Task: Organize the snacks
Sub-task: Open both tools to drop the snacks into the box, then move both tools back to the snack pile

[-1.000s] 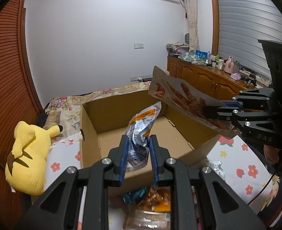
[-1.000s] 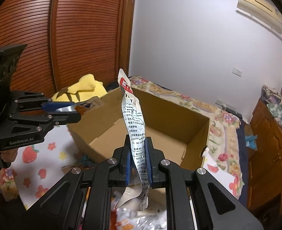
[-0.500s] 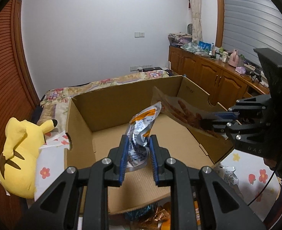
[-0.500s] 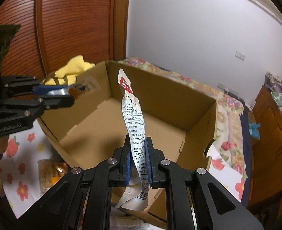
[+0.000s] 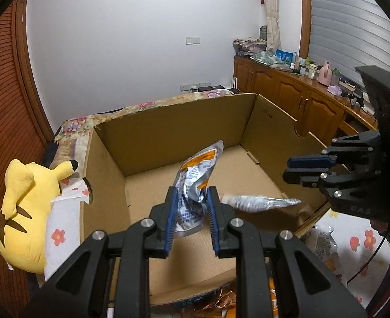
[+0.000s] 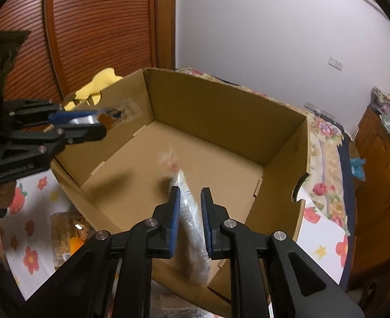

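Note:
An open cardboard box (image 5: 173, 122) fills both views. Over its near side my left gripper (image 5: 192, 198) is shut on a crumpled silver and orange snack pouch (image 5: 198, 169), which stands up from the pads. Over the box's right side my right gripper (image 5: 286, 170) has its pads slightly apart. A long silver packet (image 5: 258, 201) is blurred and lies level below them, clear of the fingers. In the right wrist view that packet (image 6: 192, 217) slants down between the pads of the right gripper (image 6: 190, 193) without being pressed. The left gripper (image 6: 100, 123) shows at the left with its pouch.
A yellow plush toy (image 5: 27, 212) lies left of the box. A floral cloth (image 5: 354, 238) under the box carries more snack bags (image 6: 67, 233) near its front corners. Wooden cabinets (image 5: 287, 95) line the right wall.
Both grippers came forward and down over the box. The long packet, upright in the right gripper's pads before, has slipped out and tipped over into the box. The left grip is unchanged.

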Tool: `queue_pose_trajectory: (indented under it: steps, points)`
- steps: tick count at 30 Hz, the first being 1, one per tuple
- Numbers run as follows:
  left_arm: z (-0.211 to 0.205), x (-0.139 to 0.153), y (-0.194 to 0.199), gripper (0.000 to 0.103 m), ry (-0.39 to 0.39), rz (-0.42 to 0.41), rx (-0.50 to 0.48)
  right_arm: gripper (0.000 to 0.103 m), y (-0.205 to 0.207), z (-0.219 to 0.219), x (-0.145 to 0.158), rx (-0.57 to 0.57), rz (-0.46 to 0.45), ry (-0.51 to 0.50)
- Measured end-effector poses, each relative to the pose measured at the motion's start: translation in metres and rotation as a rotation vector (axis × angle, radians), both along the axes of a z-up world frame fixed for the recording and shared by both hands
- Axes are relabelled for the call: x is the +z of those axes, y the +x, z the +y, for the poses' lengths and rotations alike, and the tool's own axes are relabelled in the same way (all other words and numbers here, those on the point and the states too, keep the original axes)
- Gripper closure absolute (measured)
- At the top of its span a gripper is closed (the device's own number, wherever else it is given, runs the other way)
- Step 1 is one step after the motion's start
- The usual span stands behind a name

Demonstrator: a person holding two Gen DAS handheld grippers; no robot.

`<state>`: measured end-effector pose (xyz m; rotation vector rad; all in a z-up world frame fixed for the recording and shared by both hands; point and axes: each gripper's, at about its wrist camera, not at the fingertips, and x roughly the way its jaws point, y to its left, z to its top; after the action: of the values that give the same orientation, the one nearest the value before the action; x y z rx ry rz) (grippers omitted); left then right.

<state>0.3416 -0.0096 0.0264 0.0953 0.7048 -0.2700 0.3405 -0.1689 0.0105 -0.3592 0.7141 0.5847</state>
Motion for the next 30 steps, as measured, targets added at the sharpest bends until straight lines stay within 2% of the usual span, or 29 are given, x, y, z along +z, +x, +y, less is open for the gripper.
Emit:
queue_pose_trajectory:
  steps: [6,9,15,23,30]
  points:
    - [-0.001,-0.002,0.002,0.083,0.004,0.006,0.008,0.090,-0.006,-0.004,0.005,0.000,-0.015,0.017]
    - [0.001,-0.002,0.002,0.075,-0.009,0.004,0.015,0.090,-0.013,-0.007,0.009,-0.004,-0.027,0.029]
    - [0.006,0.001,-0.007,0.074,-0.028,-0.010,0.026,0.087,-0.028,-0.013,0.020,-0.009,-0.054,0.049]
    - [0.015,0.013,-0.054,0.068,-0.067,-0.042,0.020,0.082,-0.070,-0.026,0.034,-0.031,-0.084,0.083]
    - [0.020,0.017,-0.108,0.065,-0.069,-0.075,0.004,0.077,-0.115,-0.032,0.029,-0.053,-0.083,0.112]
